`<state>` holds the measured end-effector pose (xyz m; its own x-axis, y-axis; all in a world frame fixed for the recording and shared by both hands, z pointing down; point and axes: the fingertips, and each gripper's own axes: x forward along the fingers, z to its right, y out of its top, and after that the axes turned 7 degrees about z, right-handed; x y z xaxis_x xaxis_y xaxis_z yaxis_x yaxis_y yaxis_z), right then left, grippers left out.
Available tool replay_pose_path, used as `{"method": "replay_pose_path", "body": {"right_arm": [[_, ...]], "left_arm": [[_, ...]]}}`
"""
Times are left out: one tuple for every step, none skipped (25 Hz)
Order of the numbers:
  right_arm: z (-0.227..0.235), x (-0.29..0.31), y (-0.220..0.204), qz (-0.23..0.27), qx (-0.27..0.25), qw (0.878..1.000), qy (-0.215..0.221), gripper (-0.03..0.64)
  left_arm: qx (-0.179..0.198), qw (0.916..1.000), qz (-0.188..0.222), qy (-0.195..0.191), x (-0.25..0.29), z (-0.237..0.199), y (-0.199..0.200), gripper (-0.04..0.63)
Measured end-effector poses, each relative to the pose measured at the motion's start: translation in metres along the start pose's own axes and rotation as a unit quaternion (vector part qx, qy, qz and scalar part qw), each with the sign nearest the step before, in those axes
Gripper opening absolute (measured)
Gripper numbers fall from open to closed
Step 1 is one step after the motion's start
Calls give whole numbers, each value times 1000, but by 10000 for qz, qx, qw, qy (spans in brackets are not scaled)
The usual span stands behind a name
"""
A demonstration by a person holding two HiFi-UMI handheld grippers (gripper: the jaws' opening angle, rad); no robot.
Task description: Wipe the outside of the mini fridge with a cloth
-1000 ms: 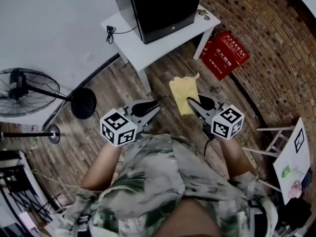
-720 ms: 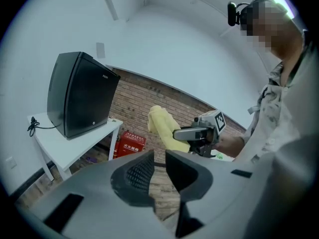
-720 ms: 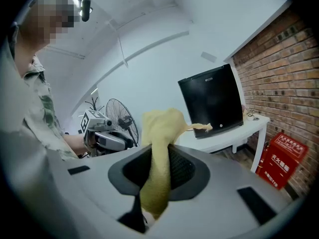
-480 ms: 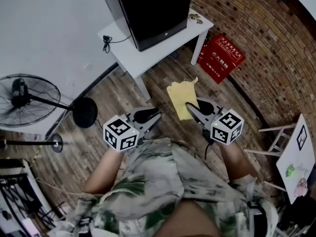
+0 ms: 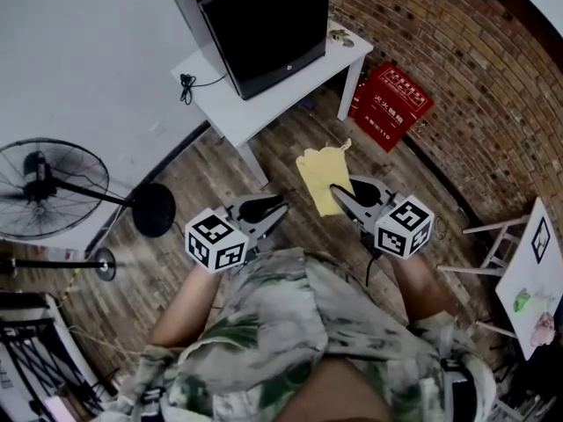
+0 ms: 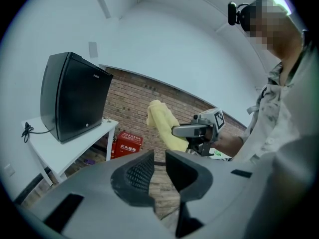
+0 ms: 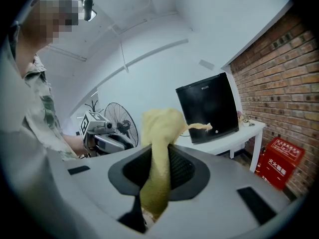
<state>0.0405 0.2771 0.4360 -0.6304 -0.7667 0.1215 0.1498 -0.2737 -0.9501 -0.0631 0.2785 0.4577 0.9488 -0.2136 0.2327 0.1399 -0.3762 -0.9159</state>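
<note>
My right tongs are clamped on the yellow cloth. They pinch it partway along, so one bunch stands above the pads and a tail droops below; in the head view it hangs as a loose flap ahead of the tips. My left tongs stand a narrow way apart with nothing between them, held beside the right pair in front of my waist. The cloth looks light, soft and floppy, so I judge it will fold and bunch under a push rather than press flat. The bite looks deep enough, though a drag across a panel could tug it free, and I would want the loose bunch, not the hard tips, to meet the cabinet. The mini fridge, a black box with a glossy front, stands well ahead of both tongs on a white surface, with a cable lying near that surface's left end. It looks stiff and heavy enough to stay put under a light wipe, but the surface's thin legs make me wary of leaning hard. A red box sits by the brick wall to the right and a standing fan is off to the left
</note>
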Motion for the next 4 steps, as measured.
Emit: {"method": "replay_pose_path", "body": {"right_arm": [[0,-1,0,7,2,10000,-2,94],[1,-2,0,14,3,10000,-2,94],[1,-3,1,22,2,10000,-2,94],[2,-4,1,28,2,10000,-2,94]], "left_arm": [[2,10000,-8,-6,1,1,0,84],[6,10000,-15,-13,3,1,0,84],[9,10000,-22,-20,4,2,0,84],[13,10000,-28,-28,6,3,0,84]]}}
